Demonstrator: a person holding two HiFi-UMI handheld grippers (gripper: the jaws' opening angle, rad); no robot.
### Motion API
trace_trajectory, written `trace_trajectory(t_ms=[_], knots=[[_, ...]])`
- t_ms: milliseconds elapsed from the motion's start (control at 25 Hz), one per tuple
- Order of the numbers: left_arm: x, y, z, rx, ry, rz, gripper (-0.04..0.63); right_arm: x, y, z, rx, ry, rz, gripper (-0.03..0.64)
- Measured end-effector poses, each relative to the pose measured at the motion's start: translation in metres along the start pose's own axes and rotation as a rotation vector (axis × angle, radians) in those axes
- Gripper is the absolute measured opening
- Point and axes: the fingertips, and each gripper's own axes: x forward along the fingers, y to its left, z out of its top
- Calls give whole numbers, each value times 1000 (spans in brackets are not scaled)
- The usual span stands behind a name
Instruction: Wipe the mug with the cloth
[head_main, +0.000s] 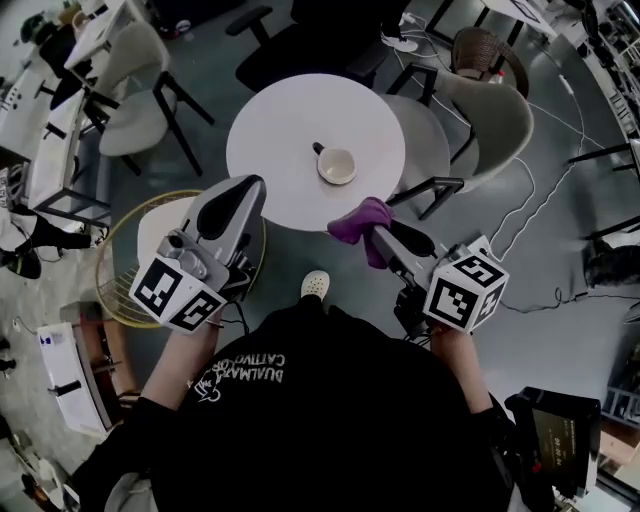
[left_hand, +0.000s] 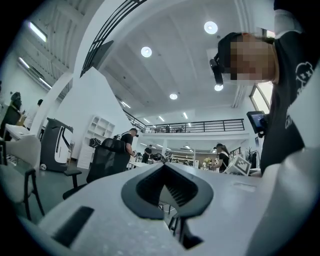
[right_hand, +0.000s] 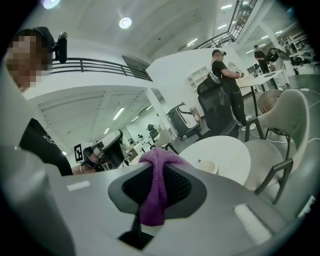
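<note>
**Right gripper** (right_hand: 158, 172): jaws clamped on the purple cloth (right_hand: 156, 192). The cloth bunches in a hump over the jaw tips and hangs down in a narrow fold between the pads.

**Left gripper** (left_hand: 166, 170): jaws together, nothing between them. Tips tilted up toward the ceiling lights.

**Mug** (head_main: 337, 165): cream, upright. It is ahead of the right jaws and a little to their right, near the cloth but not touching it. It is ahead and to the right of the left jaws, apart from them. Its dark handle is on the side away from the right jaws.

**Round white table** (head_main: 270, 135): carries the mug near its middle. Both pairs of jaws are held at its near edge, the left pair at the rim and the right pair just off it.

**Pale shell chair** (head_main: 500, 120): beyond the table, to the right of the right jaws.

**Low round stand with wire rim** (head_main: 118, 250): below and behind the left jaws.

**Light shoe** (head_main: 315, 284): on the floor, behind and between the two grippers.

**Standing person in black** (right_hand: 226, 85): far ahead of the right jaws, at a distant table.
</note>
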Motion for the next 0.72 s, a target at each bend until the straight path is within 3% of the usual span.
trace_trajectory(t_ms=[200,320,520,640,720], knots=[[30,44,6,75,42,-48,-2,34,-18,27,-2,-19,-31,57],[50,79,-1,78,76,-61,-2,60,-35,40,10,-8,-48,57],[74,105,-32,90,151,-116,-2,83,-57,33,40,15,-71,57],[85,118,-61,146,169,-159,-2,99,-71,21,83,35,-83,57],[90,128,-94,169,238,-197,-2,109,-76,7,121,62,-95,57]])
